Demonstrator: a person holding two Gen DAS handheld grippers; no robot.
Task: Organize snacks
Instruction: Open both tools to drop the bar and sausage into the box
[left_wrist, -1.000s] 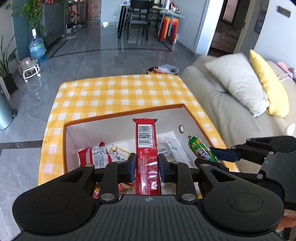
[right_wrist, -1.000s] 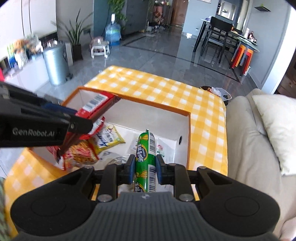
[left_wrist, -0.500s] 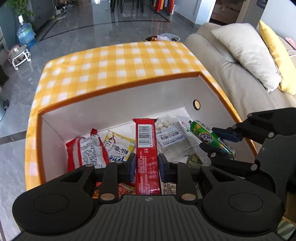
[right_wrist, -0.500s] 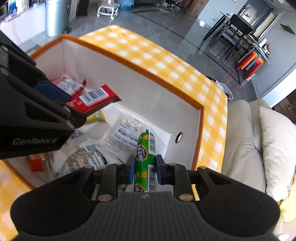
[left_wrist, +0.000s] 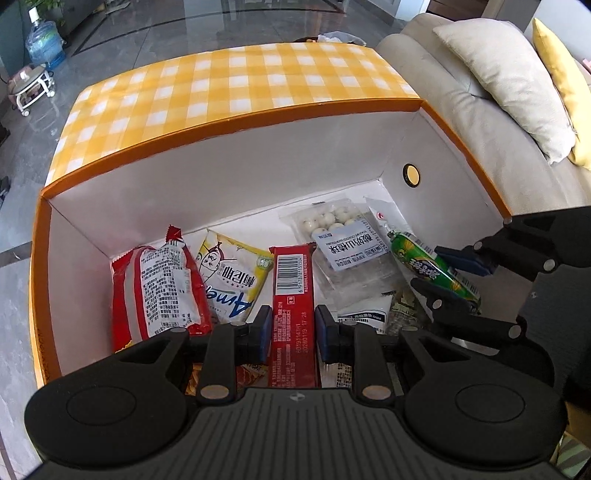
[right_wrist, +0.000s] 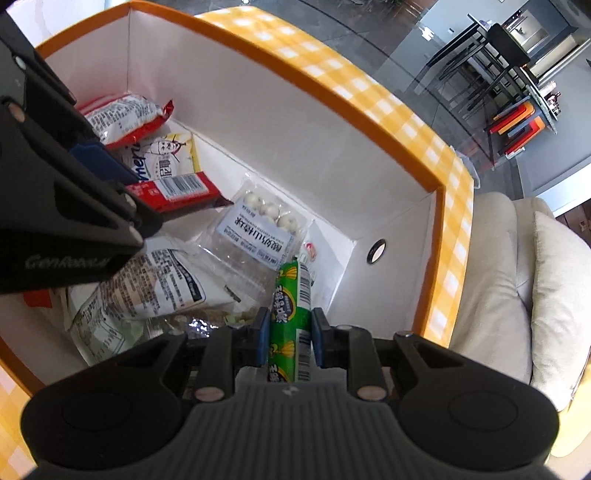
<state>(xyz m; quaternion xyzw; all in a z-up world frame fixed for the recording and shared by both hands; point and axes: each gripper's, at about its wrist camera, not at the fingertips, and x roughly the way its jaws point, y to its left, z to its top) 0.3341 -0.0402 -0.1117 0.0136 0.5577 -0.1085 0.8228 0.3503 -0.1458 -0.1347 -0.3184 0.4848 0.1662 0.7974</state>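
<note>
A living room with a glossy grey tile floor (left_wrist: 122, 40) holds a table under a yellow checked cloth (left_wrist: 236, 77), a beige sofa (left_wrist: 436, 62) beside it. On the table stands an orange-rimmed box (left_wrist: 229, 122) with white walls, snack packets lying inside. The left gripper (left_wrist: 292, 328) is clamped on a red bar (left_wrist: 293, 280), held inside the box above the packets. The right gripper (right_wrist: 287, 330) is clamped on a green sausage stick (right_wrist: 290, 314), near the box's right wall.
</note>
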